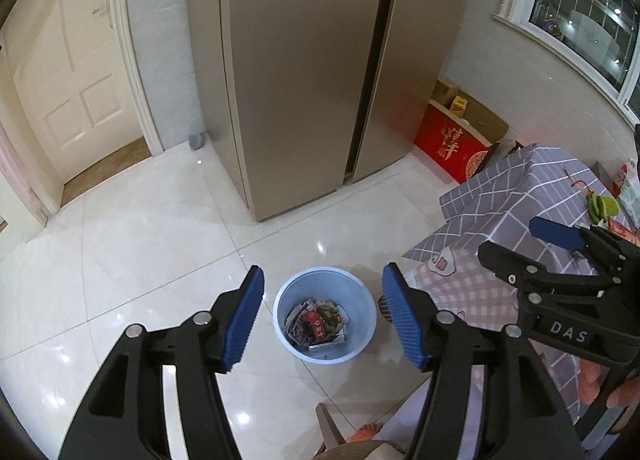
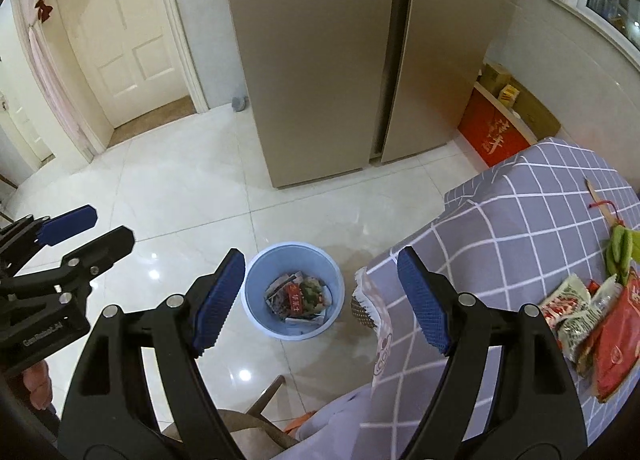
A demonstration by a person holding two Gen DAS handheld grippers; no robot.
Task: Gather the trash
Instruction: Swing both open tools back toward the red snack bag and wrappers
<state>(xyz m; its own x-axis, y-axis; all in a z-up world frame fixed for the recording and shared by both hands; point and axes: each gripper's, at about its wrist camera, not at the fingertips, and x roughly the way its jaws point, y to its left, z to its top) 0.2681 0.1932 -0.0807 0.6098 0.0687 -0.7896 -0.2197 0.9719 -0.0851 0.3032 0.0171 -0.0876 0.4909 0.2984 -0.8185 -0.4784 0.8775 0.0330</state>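
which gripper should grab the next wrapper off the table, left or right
Right, probably. The snack wrappers lie on the checked tablecloth just to the right of the open right gripper. The left gripper, also open, hangs over the blue bin, farther from the table.

Two tools show, the left tool (image 1: 323, 314) and the right tool (image 2: 321, 296) — each with two blue-padded fingers spread apart and nothing between them. One blue bin (image 2: 294, 290) stands on the floor, holding several crumpled wrappers (image 2: 298, 296) too jumbled to count. One tabletop (image 2: 532, 211) under a grey checked cloth carries about three snack packets (image 2: 588, 320) — overlapping, so the number is uncertain. One two-door fridge (image 1: 304, 71), one white door (image 1: 68, 83), one red box (image 1: 450, 147).
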